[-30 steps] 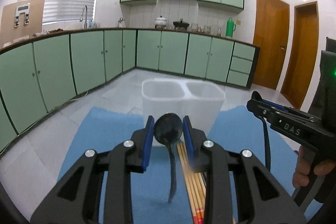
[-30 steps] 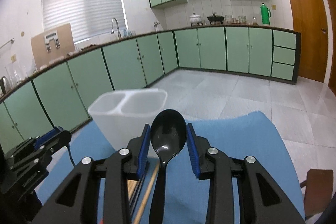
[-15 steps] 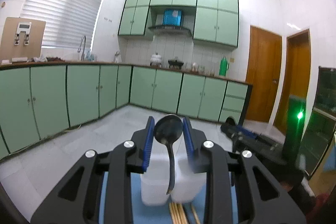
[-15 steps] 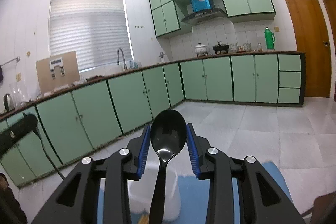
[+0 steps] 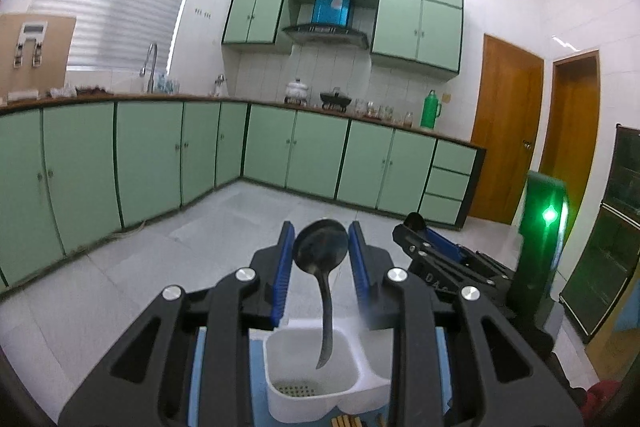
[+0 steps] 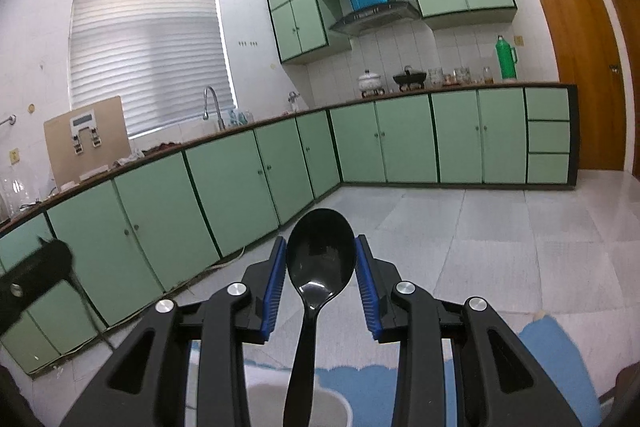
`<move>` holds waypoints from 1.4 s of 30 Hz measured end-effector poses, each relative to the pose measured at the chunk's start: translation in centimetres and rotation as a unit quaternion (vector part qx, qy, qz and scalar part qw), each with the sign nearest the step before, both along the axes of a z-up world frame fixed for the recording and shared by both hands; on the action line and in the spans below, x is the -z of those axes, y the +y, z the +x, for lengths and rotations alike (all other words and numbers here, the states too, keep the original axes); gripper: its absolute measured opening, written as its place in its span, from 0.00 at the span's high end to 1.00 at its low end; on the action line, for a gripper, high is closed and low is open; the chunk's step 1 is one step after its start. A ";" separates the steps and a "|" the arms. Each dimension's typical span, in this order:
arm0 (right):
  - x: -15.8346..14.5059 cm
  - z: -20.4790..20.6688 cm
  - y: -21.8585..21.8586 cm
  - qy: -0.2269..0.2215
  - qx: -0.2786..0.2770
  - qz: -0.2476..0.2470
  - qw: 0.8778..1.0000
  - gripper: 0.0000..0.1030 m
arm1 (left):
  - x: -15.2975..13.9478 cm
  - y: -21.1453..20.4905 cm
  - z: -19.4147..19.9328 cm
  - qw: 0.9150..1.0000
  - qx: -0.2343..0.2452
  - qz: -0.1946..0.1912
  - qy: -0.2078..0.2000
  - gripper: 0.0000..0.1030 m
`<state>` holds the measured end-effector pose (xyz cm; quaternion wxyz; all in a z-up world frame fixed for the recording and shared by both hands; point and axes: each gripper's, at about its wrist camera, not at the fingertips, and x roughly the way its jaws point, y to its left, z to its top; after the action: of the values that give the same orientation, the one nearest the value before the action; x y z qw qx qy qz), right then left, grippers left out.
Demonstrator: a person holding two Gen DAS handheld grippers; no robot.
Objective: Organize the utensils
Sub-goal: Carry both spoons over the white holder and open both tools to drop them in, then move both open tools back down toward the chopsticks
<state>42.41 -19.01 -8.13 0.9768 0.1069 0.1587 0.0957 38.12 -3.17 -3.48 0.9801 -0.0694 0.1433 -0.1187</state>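
Holding: each gripper has one black spoon, bowl end up, handle hanging down.
Left gripper (image 5: pixel 320 277): the jaws are partly closed and press on the sides of the left spoon (image 5: pixel 320 253) at its round bowl.
Left spoon place: its thin handle hangs over the left cup of the white holder (image 5: pixel 316 375); the tip looks just above or just inside the rim, I cannot tell which.
White holder: it has two cups side by side and small drain holes in the bottom; it stands on the blue mat (image 5: pixel 256 359) on the desk.
Chopsticks (image 5: pixel 346 421): their tips lie on the mat just in front of the holder.
Right gripper (image 6: pixel 321 277): the jaws are partly closed and squeeze the right spoon (image 6: pixel 320 259) at the sides of its bowl.
Right spoon place: its handle points down toward a pale rim at the bottom of the right view, which I think is the holder.
How the spoons handle: they look like light, stiff plastic, smooth and shiny, so they may slip or swing.
Where to hold: gripping the wide bowl works well, because the handle stays free to drop into a cup.
Step, I think: lower each handle into a cup, then let go.
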 end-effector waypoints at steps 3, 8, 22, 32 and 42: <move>1.0 -0.3 -0.2 0.014 -0.007 0.004 1.000 0.66 | 1.6 0.4 1.1 1.000 0.000 -0.001 0.030 0.74; 1.2 -1.9 -1.6 0.028 -0.014 0.008 0.999 0.58 | 3.0 1.2 0.8 0.999 -0.009 0.007 0.041 0.53; 5.0 -17.9 -5.3 0.163 0.001 0.023 0.986 0.18 | 8.0 3.0 -12.0 0.985 0.006 0.062 0.159 0.22; 11.1 -29.0 -1.5 0.234 -0.033 -0.058 0.970 0.18 | 15.6 4.9 -20.3 0.960 -0.011 0.103 0.261 0.22; 13.5 -27.8 1.1 0.267 -0.027 -0.087 0.959 0.24 | 17.6 5.0 -21.5 0.954 -0.018 0.106 0.280 0.19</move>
<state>14.58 -17.95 -21.68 0.9017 0.0385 0.4240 0.0755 16.60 1.88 -21.07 0.9043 0.0022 0.4225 -0.0607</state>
